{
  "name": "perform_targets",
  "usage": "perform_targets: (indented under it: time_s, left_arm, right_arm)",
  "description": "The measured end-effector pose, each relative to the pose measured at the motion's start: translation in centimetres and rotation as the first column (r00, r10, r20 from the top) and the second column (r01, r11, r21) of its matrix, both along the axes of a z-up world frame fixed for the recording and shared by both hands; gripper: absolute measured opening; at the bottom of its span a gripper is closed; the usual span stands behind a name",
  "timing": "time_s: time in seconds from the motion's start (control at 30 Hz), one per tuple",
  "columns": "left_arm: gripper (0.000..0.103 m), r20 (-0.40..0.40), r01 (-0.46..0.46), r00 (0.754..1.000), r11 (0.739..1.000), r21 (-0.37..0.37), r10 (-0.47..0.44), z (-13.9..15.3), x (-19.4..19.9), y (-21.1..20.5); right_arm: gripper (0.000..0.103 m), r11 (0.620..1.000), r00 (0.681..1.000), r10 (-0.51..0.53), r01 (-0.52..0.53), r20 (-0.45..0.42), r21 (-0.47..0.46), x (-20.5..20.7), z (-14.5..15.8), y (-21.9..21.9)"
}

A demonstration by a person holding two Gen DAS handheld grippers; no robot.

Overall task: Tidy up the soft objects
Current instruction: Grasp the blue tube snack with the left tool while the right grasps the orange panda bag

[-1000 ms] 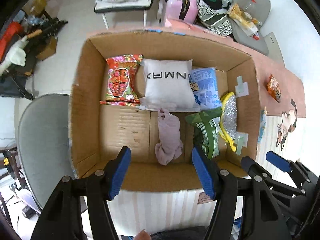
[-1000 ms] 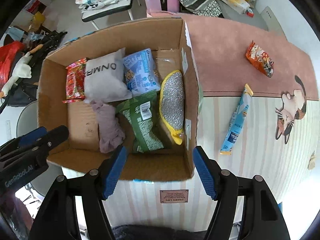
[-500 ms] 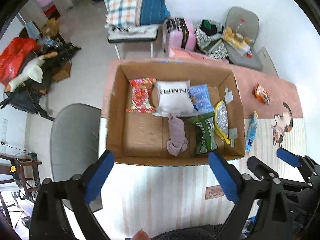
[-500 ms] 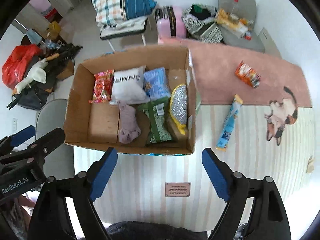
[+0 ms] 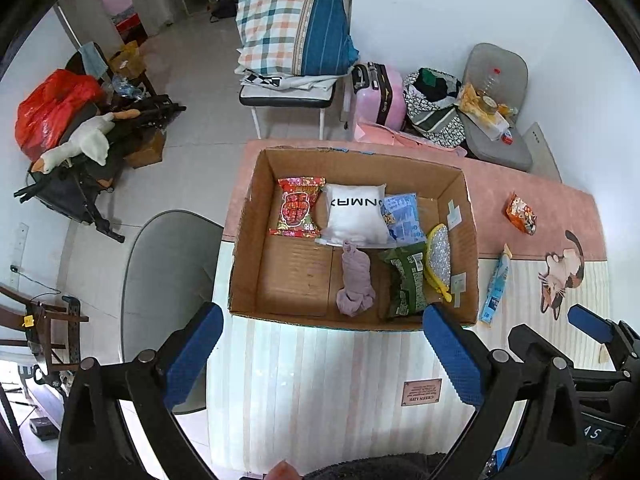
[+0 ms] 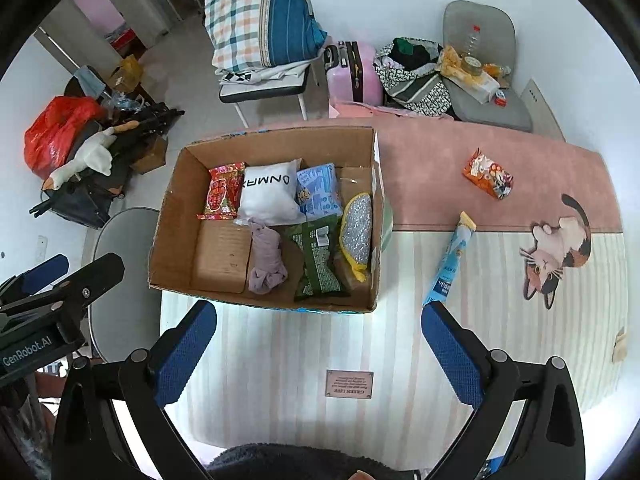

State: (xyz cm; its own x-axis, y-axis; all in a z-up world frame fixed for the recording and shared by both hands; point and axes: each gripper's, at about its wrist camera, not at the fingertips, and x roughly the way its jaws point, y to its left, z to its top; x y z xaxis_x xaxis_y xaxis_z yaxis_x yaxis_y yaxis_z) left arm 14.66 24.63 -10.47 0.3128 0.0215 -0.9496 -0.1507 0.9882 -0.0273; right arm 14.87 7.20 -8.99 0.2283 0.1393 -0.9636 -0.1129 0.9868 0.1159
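Observation:
A cardboard box (image 5: 248, 264) (image 6: 168, 236) stands on the table. In it lie a red snack bag (image 5: 297, 208), a white pillow pack (image 5: 354, 214), a blue packet (image 5: 402, 216), a mauve cloth (image 5: 354, 280) (image 6: 266, 260), a green bag (image 5: 406, 280) and a silver-yellow pouch (image 5: 438, 258). A blue tube packet (image 6: 450, 260) (image 5: 496, 284) and an orange snack bag (image 6: 488, 174) (image 5: 520, 214) lie on the table right of the box. My left gripper (image 5: 320, 348) and right gripper (image 6: 318, 344) are open, empty, held high above the table's near side.
The table has a striped mat (image 6: 304, 360) and a pink cloth (image 6: 432, 148) with a cat picture (image 6: 556, 252). A grey chair (image 5: 168, 280) stands left of the table. Chairs with bedding (image 5: 292, 28), a pink suitcase (image 5: 380, 92) and clutter stand behind.
Both grippers have pulled up and back from the box and opened wider. The box now looks smaller and more of the room shows.

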Motion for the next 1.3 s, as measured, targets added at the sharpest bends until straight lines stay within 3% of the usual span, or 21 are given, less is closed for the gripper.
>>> perform_targets:
  time_s: [0.13, 0.23, 0.37, 0.57, 0.67, 0.7, 0.8, 0.97, 1.0, 1.07, 1.13, 1.3]
  left_arm:
    - [0.102, 0.026, 0.002, 1.0, 0.999, 0.053, -0.004, 1.0, 0.2, -2.1]
    - [0.102, 0.057, 0.04, 0.997, 0.987, 0.154, -0.05, 1.5, 0.9, -5.7]
    - [0.102, 0.035, 0.176, 0.982, 0.967, 0.186, -0.186, -0.1, 3.6, -12.7]
    - [0.101, -0.127, 0.444, 0.894, 0.886, 0.13, -0.43, -7.6, 9.3, -25.2]
    - [0.096, -0.214, 0.503, 0.854, 0.859, 0.1, -0.475, -11.9, 11.6, -29.3]
    - [0.095, -0.259, 0.513, 0.838, 0.855, 0.075, -0.48, -14.0, 12.6, -30.6]
    - [0.079, -0.38, 0.504, 0.798, 0.863, -0.004, -0.468, -19.4, 14.4, -33.0]
    - [0.074, -0.517, 0.435, 0.744, 0.894, -0.107, -0.424, -26.0, 15.2, -34.3]
    - [0.068, -0.537, 0.42, 0.737, 0.901, -0.11, -0.409, -26.9, 15.2, -34.4]
    - [0.049, -0.561, 0.386, 0.735, 0.915, -0.116, -0.381, -28.0, 15.3, -34.2]
    - [0.027, -0.571, 0.314, 0.752, 0.941, -0.128, -0.328, -28.2, 15.6, -33.5]
    - [0.025, -0.535, 0.113, 0.817, 0.97, -0.216, -0.215, -27.1, 18.3, -31.4]
  right_arm:
    - [0.103, 0.999, 1.0, -0.007, 0.007, 0.007, 0.033, 0.4, 0.3, -2.2]
    - [0.103, 0.999, 0.998, -0.049, 0.049, 0.026, 0.018, 1.1, 0.2, -5.3]
    - [0.103, 0.988, 0.991, -0.135, 0.134, -0.007, -0.07, 2.2, -1.5, -12.4]
    - [0.103, 0.953, 0.956, -0.278, 0.262, -0.094, -0.152, 3.8, -7.2, -24.5]
    - [0.101, 0.942, 0.934, -0.319, 0.294, -0.162, -0.162, 4.6, -10.4, -29.2]
    - [0.101, 0.94, 0.927, -0.328, 0.301, -0.183, -0.161, 4.8, -11.3, -30.6]
    - [0.101, 0.935, 0.909, -0.344, 0.31, -0.234, -0.17, 5.9, -14.0, -33.8]
    - [0.101, 0.955, 0.918, -0.283, 0.244, -0.277, -0.167, 8.5, -16.1, -35.9]
    - [0.101, 0.959, 0.922, -0.266, 0.225, -0.281, -0.17, 9.1, -16.2, -35.9]
    - [0.101, 0.972, 0.934, -0.21, 0.168, -0.289, -0.162, 10.8, -16.5, -35.5]
    - [0.101, 0.983, 0.944, -0.149, 0.109, -0.295, -0.149, 12.8, -16.6, -34.9]
    - [0.101, 0.987, 0.956, 0.028, -0.072, -0.292, -0.143, 18.8, -17.5, -32.6]
